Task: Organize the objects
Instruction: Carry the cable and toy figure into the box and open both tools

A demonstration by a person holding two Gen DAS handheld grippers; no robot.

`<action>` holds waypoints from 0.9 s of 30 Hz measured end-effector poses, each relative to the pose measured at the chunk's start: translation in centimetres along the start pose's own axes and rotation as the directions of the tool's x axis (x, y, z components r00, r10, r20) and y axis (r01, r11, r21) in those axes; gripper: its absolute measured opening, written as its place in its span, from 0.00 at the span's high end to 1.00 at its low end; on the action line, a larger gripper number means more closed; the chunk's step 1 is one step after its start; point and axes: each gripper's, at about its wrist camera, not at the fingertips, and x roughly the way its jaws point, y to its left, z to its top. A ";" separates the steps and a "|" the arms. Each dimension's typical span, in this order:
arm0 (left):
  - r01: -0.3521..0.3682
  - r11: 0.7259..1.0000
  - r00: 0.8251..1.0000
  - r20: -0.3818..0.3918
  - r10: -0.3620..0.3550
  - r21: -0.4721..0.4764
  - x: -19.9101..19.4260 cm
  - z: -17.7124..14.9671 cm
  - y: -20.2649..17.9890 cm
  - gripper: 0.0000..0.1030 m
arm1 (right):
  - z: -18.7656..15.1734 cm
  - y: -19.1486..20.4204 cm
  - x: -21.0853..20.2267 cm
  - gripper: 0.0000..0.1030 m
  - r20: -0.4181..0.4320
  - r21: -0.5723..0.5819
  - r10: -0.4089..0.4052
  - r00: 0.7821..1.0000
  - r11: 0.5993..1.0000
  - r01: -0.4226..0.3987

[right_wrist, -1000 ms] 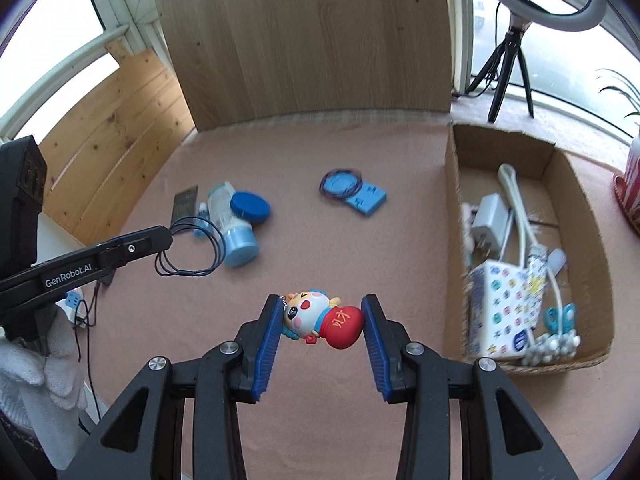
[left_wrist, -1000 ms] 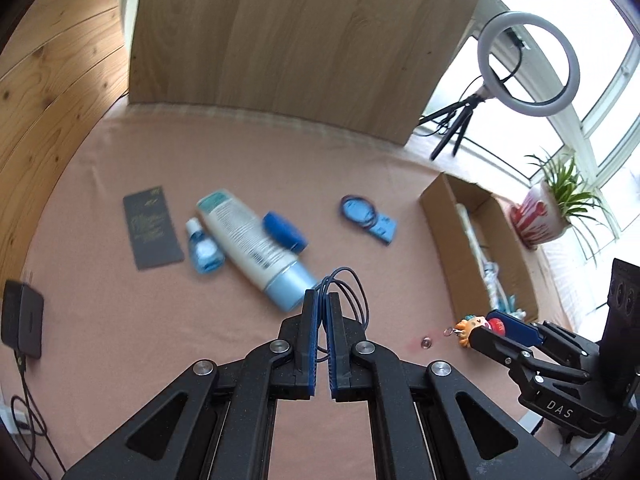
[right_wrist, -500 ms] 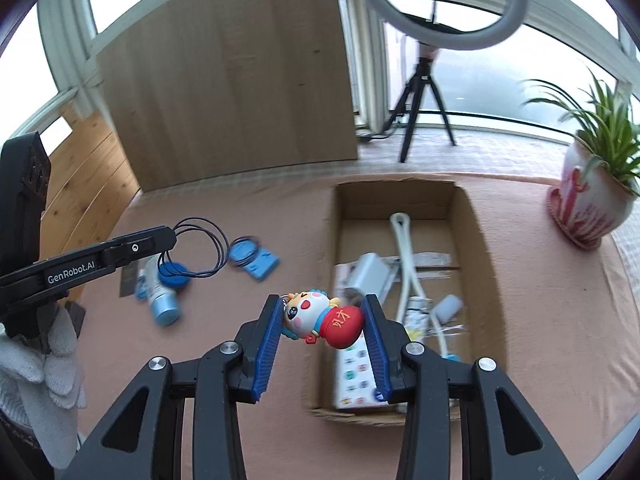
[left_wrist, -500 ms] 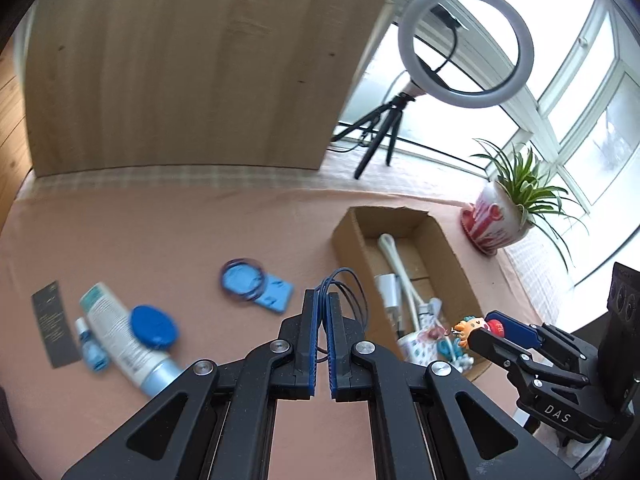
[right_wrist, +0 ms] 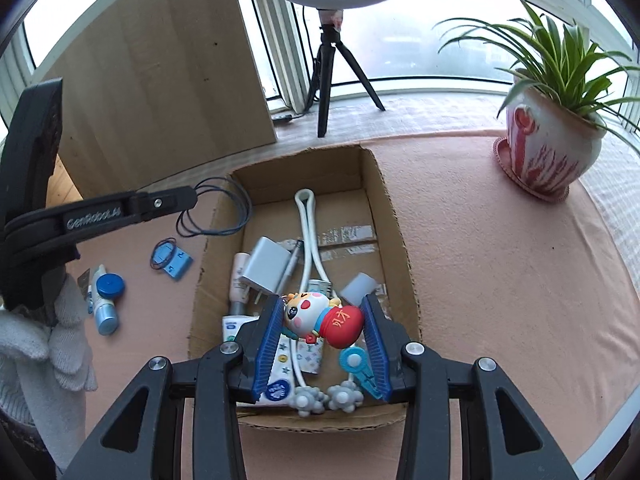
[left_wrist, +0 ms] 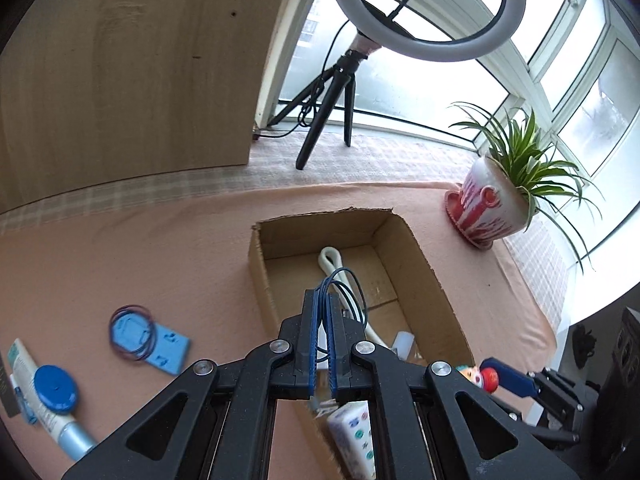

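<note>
In the left wrist view, the left hand-held gripper [left_wrist: 323,308] is pinching a coil of thin blue wire [left_wrist: 347,290] between its closed blue pads, and the loops are hanging just past the fingertips, over the near-left part of the open cardboard box [left_wrist: 432,276] ahead of it. Off to its left, well apart on the pink desk [left_wrist: 120,248], a blue card with elastic bands [left_wrist: 146,338] and a tube with a blue cap [left_wrist: 48,396] are lying outside the box, so I judge those as waiting to be collected. In the right wrist view, the right hand-held gripper [right_wrist: 322,320] is clamping a small cartoon figurine [right_wrist: 320,316] crosswise between its pads, hovering above the near end of the box. Beneath and beyond it the box is already holding a grey charger [right_wrist: 264,266], a white cable [right_wrist: 308,232], a patterned carton [right_wrist: 280,364] and a teal clip [right_wrist: 358,368], which suggests much of the sorting is done. To the left of this gripper the wire coil is dangling over the box's left wall. By my reading, both carried items are about ready for release, with the few pieces on the desk left afterwards.
</note>
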 end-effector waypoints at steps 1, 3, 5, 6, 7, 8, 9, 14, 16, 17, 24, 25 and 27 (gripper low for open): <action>-0.002 1.000 1.000 -0.007 0.002 0.000 0.6 0.1 -0.2 0.97 | -0.1 -0.1 0.1 0.64 -0.003 0.001 -0.001 1.000 1.000 0.001; -0.002 1.000 1.000 -0.019 0.002 -0.003 1.6 0.2 -0.7 0.97 | -0.2 -0.4 0.4 0.64 -0.009 0.003 -0.001 1.000 1.000 0.001; -0.007 1.000 1.000 -0.029 0.007 -0.003 2.4 0.3 -0.9 0.97 | -0.3 -0.5 0.7 0.64 -0.018 0.003 0.000 1.000 1.000 0.000; -0.005 1.000 0.999 -0.038 0.005 -0.003 2.8 0.3 -1.1 0.97 | -0.4 -0.5 0.8 0.64 -0.022 0.004 0.000 1.000 1.000 0.000; -0.005 1.000 0.999 -0.042 0.005 -0.004 3.0 0.2 -1.1 0.97 | -0.5 -0.6 0.9 0.64 -0.025 0.005 0.002 1.000 1.000 -0.002; -0.005 1.000 0.999 -0.047 0.005 -0.002 3.2 0.2 -1.2 0.97 | -0.5 -0.7 1.0 0.64 -0.027 0.006 0.004 1.000 1.000 -0.004; -0.008 1.000 0.998 -0.055 0.008 0.003 3.4 0.1 -1.3 0.97 | -0.5 -0.7 1.0 0.64 -0.028 0.007 0.010 1.000 1.000 -0.010; -0.022 1.000 0.999 -0.048 0.022 0.007 2.8 -0.2 -1.0 0.69 | -0.7 -0.4 1.1 0.53 -0.036 0.008 0.047 0.998 0.999 -0.047; -0.022 1.000 0.999 -0.049 0.022 0.000 2.3 -0.2 -0.5 0.68 | -0.7 -0.2 1.1 0.52 -0.031 0.010 0.044 0.999 0.999 -0.043; -0.021 1.000 0.998 -0.052 0.021 -0.005 2.0 -0.2 -0.3 0.66 | -0.7 0.0 1.1 0.52 -0.031 0.010 0.043 0.999 0.999 -0.043; -0.068 0.997 0.997 -0.035 0.067 -0.039 -0.6 -1.0 3.2 0.59 | -0.5 1.5 1.0 0.52 -0.018 -0.017 0.046 0.999 0.999 -0.046; -0.076 0.996 0.997 -0.030 0.075 -0.048 -1.1 -1.2 4.0 0.56 | -0.5 1.8 1.0 0.52 -0.016 -0.018 0.051 0.999 0.999 -0.051; -0.100 0.994 0.995 -0.022 0.099 -0.053 -2.2 -1.7 5.4 0.55 | -0.5 2.2 1.1 0.52 -0.012 -0.022 0.063 0.998 0.998 -0.064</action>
